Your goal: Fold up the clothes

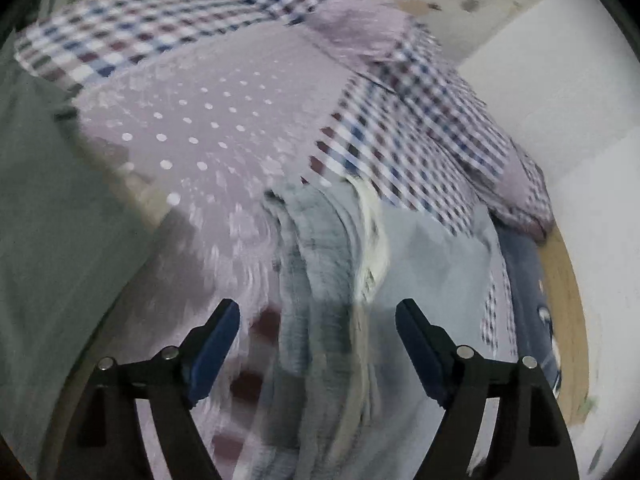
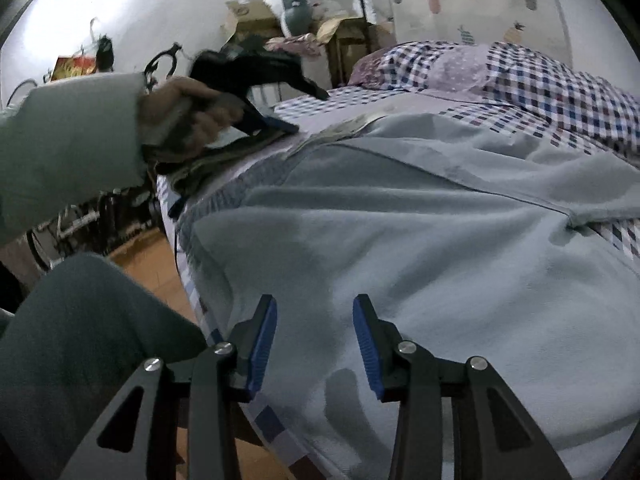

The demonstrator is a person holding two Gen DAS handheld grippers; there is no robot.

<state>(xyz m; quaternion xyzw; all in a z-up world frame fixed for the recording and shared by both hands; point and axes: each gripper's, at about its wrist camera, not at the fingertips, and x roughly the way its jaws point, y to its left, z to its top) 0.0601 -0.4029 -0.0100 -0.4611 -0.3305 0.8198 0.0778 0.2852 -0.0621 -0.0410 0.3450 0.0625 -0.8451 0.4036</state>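
Between our right gripper's (image 2: pixel 314 344) two blue ribbed pads we see only the pale blue-grey garment (image 2: pixel 400 240); its fingers stand apart, clamping nothing. We count one such garment, soft and fleecy, spread in loose rumples across the bed (image 2: pixel 332 98), with a ribbed, striped band along its edge toward the floor side.

Our left gripper (image 1: pixel 318 346) also stands apart in its own view, its two blue pads either side of a bunched ridge of that same grey cloth (image 1: pixel 316 240), though blur keeps us from telling whether they touch it. From the right wrist view we see that gripper (image 2: pixel 304 108) held in a hand (image 2: pixel 188 116) with a grey-green sleeve (image 2: pixel 68 140), low at the garment's far edge.

Under the garment lies one checked sheet (image 2: pixel 568 92) in navy, maroon and white squares, with a lilac panel of white dots (image 1: pixel 192 120). We count one pillow (image 2: pixel 440 64) of matching cloth at the head. Wooden floor (image 2: pixel 148 264) shows beside the bed.
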